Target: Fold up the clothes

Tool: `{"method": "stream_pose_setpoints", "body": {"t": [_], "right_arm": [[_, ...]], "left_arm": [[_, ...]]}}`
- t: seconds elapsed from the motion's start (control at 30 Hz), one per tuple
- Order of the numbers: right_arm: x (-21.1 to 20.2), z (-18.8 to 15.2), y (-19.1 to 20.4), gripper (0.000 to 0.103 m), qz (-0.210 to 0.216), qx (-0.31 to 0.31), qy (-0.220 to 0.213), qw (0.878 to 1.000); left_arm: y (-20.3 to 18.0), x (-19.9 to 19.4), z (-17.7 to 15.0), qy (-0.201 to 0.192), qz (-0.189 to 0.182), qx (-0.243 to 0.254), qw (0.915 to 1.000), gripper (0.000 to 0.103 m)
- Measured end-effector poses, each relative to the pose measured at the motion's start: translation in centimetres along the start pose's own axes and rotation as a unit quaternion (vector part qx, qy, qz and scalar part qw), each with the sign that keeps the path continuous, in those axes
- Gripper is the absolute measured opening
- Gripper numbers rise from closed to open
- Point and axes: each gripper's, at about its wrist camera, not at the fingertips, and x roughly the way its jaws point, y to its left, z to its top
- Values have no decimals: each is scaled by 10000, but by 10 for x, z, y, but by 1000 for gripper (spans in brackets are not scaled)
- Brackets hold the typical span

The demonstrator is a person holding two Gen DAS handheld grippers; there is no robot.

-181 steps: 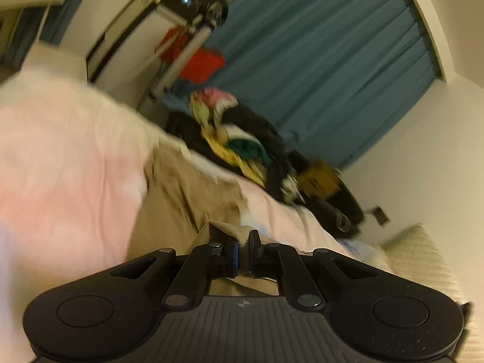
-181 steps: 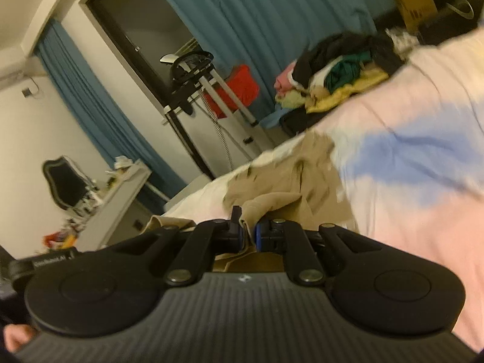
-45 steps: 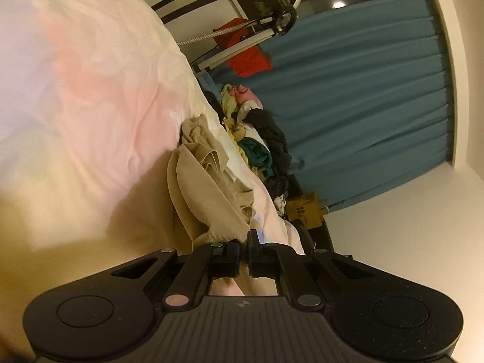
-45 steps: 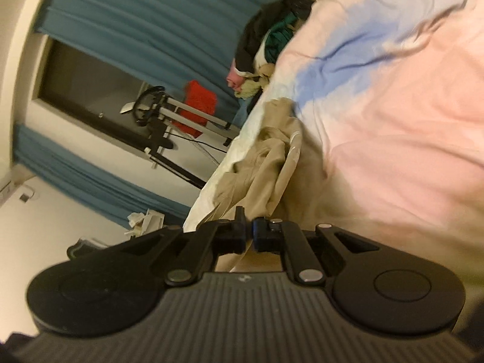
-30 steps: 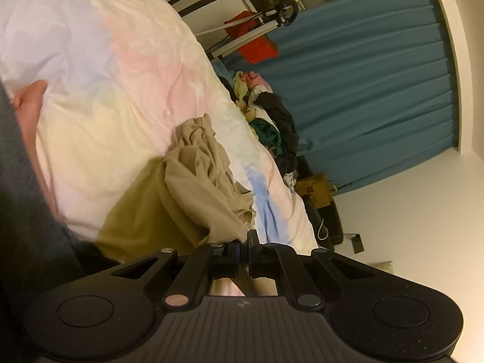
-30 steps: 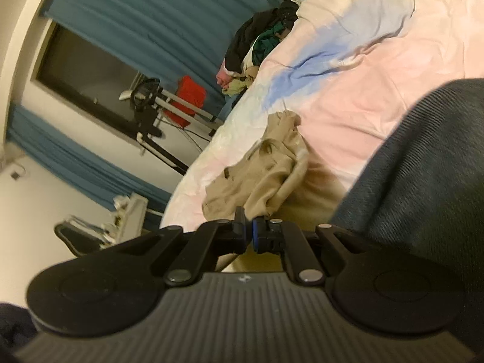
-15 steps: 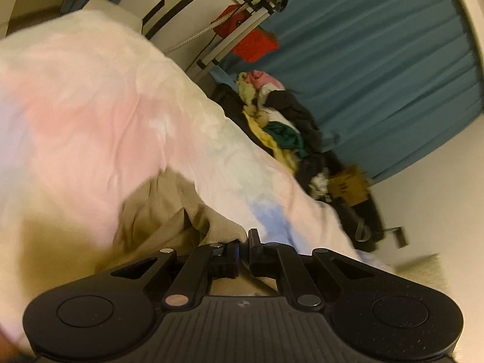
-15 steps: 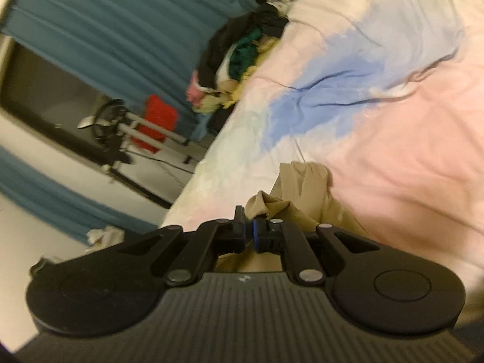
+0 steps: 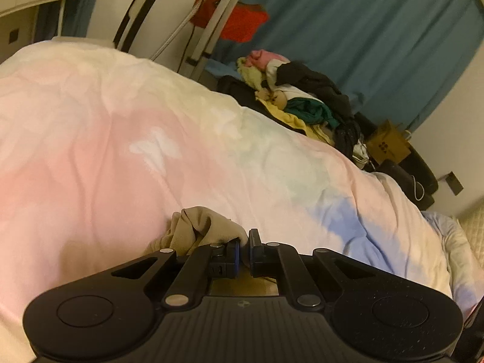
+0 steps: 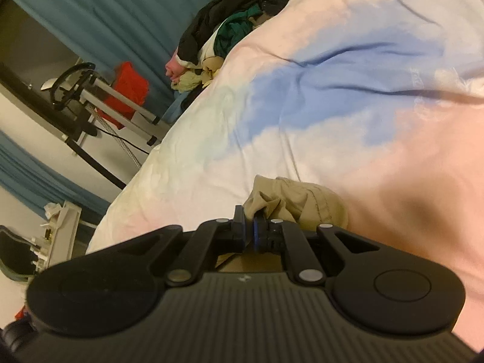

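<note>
Left claw [image 9: 245,249] pinches a corner of the tan garment [image 9: 199,231]; the cloth bunches just ahead and left of its tips. Right claw [image 10: 249,230] is clamped on the garment too, fabric [image 10: 290,202] heaped ahead and right of it. The rest sits out of view below both claws, over the pastel bed cover [image 9: 121,139]. Judgement: keep both grips tight, hold corners level and taut, lay the edge flat before releasing.
</note>
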Motion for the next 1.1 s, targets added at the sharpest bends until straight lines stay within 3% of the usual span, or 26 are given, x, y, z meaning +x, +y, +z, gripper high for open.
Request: {"method": "stream_pose_setpoints", "body": {"t": [0.07,0.1,0.13,0.17,0.2,0.23,0.3,0.33,0.47,0.5,0.6,0.67,0.83,1.1], "right_arm": [[-6,3,4,10,52,-116,61,9999],[-9,5,6,10,79,-177,93,9998],[-12,6,8,11,105,-238,124,9996],[-18,6,11,12,171,-322,154,9992],[-24,6,13,19,247,-411,184,9987],[-30,4,16,27,334,-525,205,9979],[-48,-3,22,79,574,-744,153,9955],[-57,-6,26,85,697,-853,122,9938],[-79,-20,39,81,921,-1538,-191,9836],[-77,-21,42,67,888,-1713,-179,9811],[-58,-26,46,38,623,-2108,-18,9756],[-38,-29,42,32,351,-2278,66,9731],[15,-27,35,31,-143,-2583,213,9657],[40,-26,31,31,-223,-2606,318,9647]], "left_arm": [[1,-2,-1,-31,-112,60,9999,9],[0,-3,-2,-30,-206,112,9997,18],[0,-7,-2,-26,-334,165,9993,36],[-1,-11,-2,-22,-468,217,9987,44],[-2,-17,-3,-75,-556,288,9980,58],[-3,-25,-4,-140,-633,362,9972,67],[-7,-38,-9,-286,-715,619,9951,75],[-10,-45,-12,-346,-758,777,9935,77],[-17,-54,-20,-354,-628,1218,9899,78],[-16,-50,-21,-324,-568,1264,9898,78],[-13,-35,-21,-208,-362,1359,9898,78],[-8,-22,-21,-120,-236,1449,9891,78],[0,9,-23,13,-14,1619,9868,77],[0,34,-24,108,109,1805,9835,77]]}}
